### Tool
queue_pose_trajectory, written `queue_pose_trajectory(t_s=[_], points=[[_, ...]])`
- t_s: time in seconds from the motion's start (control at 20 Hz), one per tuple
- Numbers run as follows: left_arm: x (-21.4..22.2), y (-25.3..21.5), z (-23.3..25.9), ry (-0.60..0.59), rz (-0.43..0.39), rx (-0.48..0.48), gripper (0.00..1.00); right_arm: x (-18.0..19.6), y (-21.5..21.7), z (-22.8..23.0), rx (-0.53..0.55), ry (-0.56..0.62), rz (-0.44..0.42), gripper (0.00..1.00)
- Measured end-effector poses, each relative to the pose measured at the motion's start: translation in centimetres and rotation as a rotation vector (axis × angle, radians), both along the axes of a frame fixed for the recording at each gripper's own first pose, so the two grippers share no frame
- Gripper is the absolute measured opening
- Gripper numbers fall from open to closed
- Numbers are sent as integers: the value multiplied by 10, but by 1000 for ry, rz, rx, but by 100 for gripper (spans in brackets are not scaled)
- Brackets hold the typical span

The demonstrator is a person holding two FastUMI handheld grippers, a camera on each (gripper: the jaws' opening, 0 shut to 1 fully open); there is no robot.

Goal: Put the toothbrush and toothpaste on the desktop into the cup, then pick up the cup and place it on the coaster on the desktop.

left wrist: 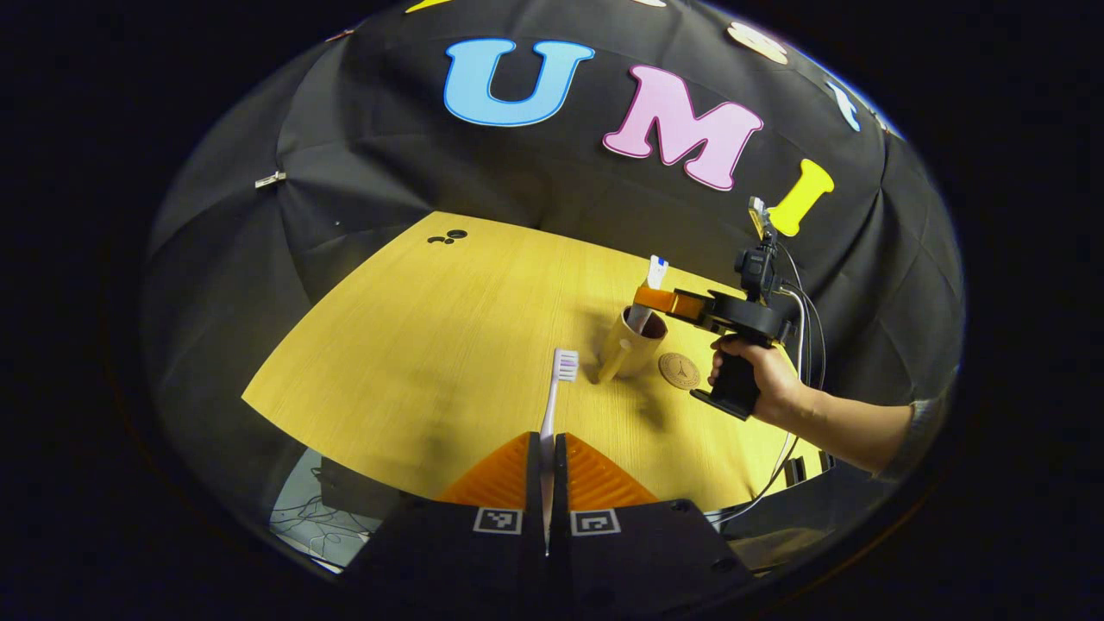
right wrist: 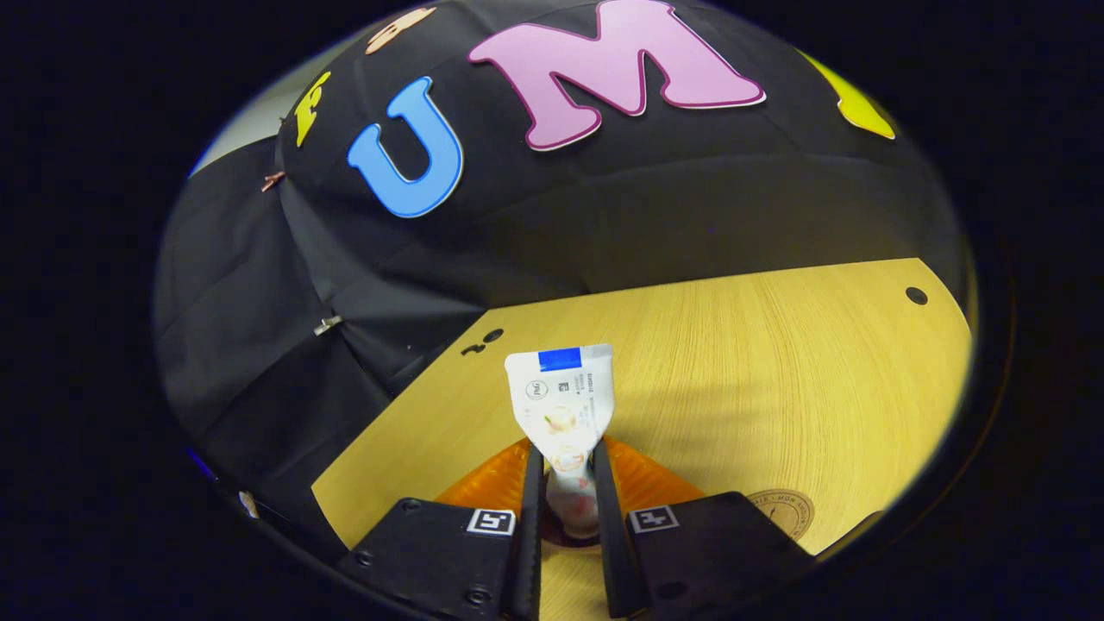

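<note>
Pinching the toothbrush [left wrist: 556, 392] between closed fingers, the left gripper [left wrist: 547, 466] holds it above the wooden desk [left wrist: 414, 345] — bristles pointing forward. Further right, the cup [left wrist: 630, 345] stands just beside the coaster [left wrist: 680, 371]. The right gripper [right wrist: 565, 483], clamped on the toothpaste [right wrist: 562, 405], holds the tube's lower end inside the cup.
</note>
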State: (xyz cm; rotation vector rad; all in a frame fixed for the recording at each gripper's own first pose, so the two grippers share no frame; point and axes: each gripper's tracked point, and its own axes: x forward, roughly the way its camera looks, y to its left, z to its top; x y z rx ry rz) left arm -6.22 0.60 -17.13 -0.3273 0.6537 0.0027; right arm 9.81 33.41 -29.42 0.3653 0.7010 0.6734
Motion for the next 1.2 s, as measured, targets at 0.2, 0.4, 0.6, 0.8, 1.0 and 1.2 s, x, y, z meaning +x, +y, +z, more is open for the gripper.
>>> queue_pose_trajectory(t_s=[0.2, 0.4, 0.6, 0.8, 1.0, 1.2], points=[[-3, -3, 0, -1, -6, -5, 6, -15, 0, 2, 21, 19, -2, 63], [-5, -6, 6, -20, -10, -10, 6, -24, -7, 10, 46, 41, -28, 61], [4, -14, 14, -47, -28, -21, 6, -32, -20, 31, 68, 31, -37, 65], [30, -32, 33, -112, -87, -45, 6, -52, -43, 52, 98, 46, -60, 67], [74, -54, 63, -209, -163, -53, 6, -82, -74, 54, 83, 74, -61, 67], [120, -91, 98, -314, -261, -76, 6, -107, -117, 47, 53, 105, -81, 67]])
